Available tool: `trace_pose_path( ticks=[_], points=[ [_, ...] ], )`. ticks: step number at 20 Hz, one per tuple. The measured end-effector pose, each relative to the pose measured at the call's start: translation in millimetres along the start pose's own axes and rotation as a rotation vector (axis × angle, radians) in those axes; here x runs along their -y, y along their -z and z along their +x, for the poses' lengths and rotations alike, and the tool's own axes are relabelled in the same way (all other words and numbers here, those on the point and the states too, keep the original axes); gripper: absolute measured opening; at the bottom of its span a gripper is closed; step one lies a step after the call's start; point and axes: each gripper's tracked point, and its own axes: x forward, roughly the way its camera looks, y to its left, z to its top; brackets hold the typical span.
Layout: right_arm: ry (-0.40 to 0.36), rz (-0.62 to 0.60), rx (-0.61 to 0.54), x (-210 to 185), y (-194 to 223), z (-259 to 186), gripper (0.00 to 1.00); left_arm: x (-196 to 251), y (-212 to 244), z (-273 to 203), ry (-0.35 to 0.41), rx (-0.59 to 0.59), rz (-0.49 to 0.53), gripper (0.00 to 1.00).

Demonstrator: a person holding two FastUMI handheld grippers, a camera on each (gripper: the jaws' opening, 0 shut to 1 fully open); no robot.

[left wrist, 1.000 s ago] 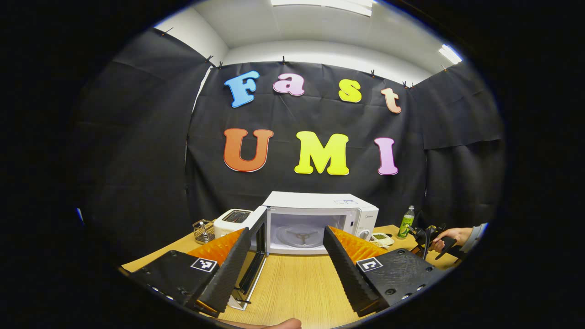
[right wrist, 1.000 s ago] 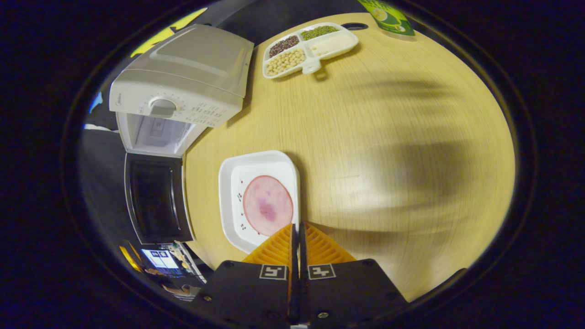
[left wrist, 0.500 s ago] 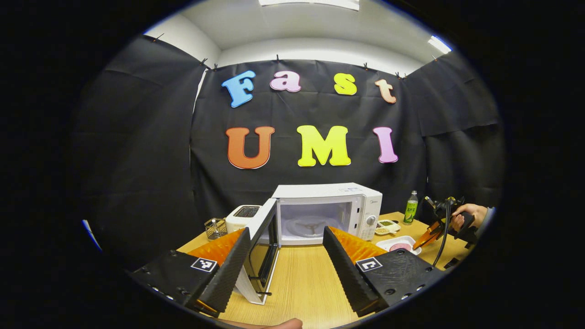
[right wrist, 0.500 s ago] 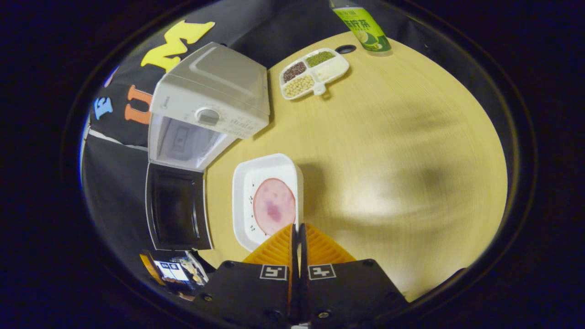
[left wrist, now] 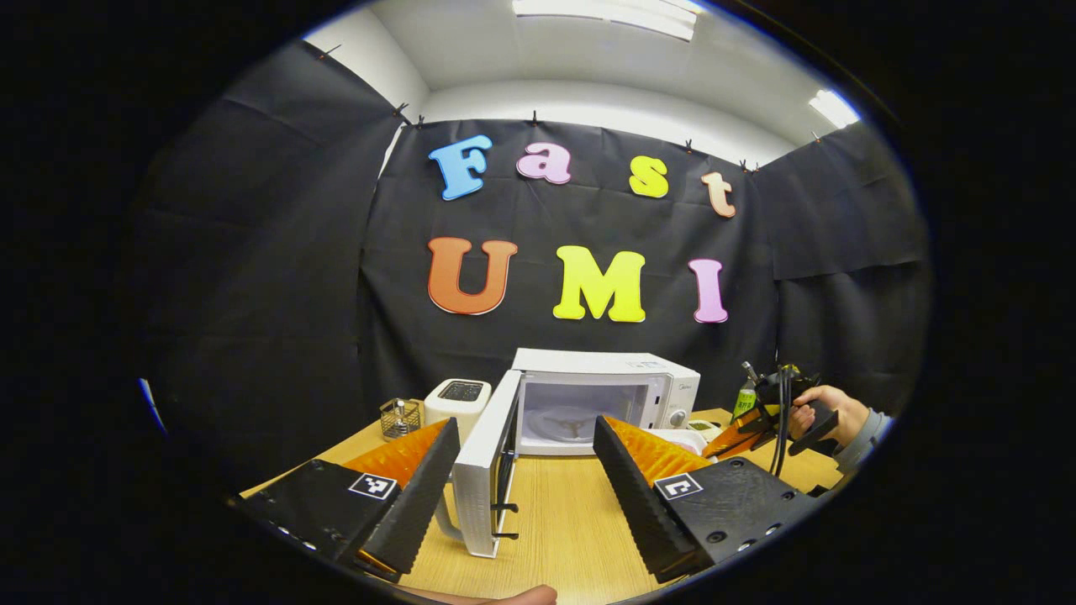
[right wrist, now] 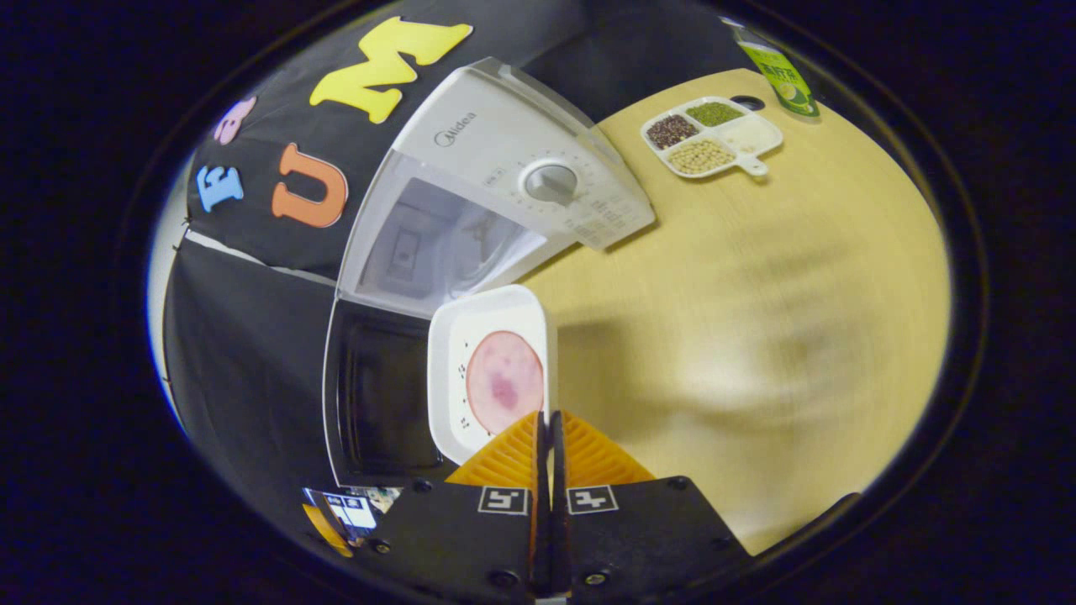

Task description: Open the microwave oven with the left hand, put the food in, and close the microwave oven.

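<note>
Step in hand, by judgement: carrying the food toward the open microwave (left wrist: 605, 402). Door (left wrist: 486, 479) already swung wide to the left of the cavity, standing edge-on in the left gripper view; turntable visible inside.

Right gripper (right wrist: 551, 420): jaws pinched together on the near rim of the white tray (right wrist: 487, 370), holding it out ahead with the round pink slice of meat (right wrist: 504, 392) lying flat on it. In the right gripper view, tray lifted off the wooden table (right wrist: 756, 336), poised in front of the cavity mouth and overlapping the door's dark window. Same gripper seen farther off in the left gripper view, held by a hand (left wrist: 828, 414) with sleeve at the right edge, tilted down toward the oven front.

Left gripper (left wrist: 525, 445): jaws wide apart, gripping nothing, hovering low over the table, pointed at the oven, door just beside its left finger.

Next move, probably: level tray, straight entry through the opening, clear of the door edge and the control panel, then release onto the turntable. Left gripper well placed for pushing the door shut afterward.
</note>
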Motion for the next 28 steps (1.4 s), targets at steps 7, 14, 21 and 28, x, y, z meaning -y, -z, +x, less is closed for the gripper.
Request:
trace_pose_path(
  ticks=[7, 14, 21, 28],
  points=[
    [-0.09, 0.212, 0.207, -78, -16, 79, 0.04, -39, -14, -22, -0.064, 0.019, 0.04, 0.95],
    [-0.069, 0.324, 0.509, -108, -67, 146, 0.04, -75, -1, -17, -0.101, 0.009, 0.075, 0.95],
    [-0.072, 0.424, 0.742, -104, -123, 198, 0.04, -105, 12, -9, -0.127, -0.014, 0.068, 0.84],
    [-0.007, 0.267, 0.927, -99, -159, 216, 0.07, -115, 16, -15, -0.116, -0.018, -0.019, 0.95]
  ],
)
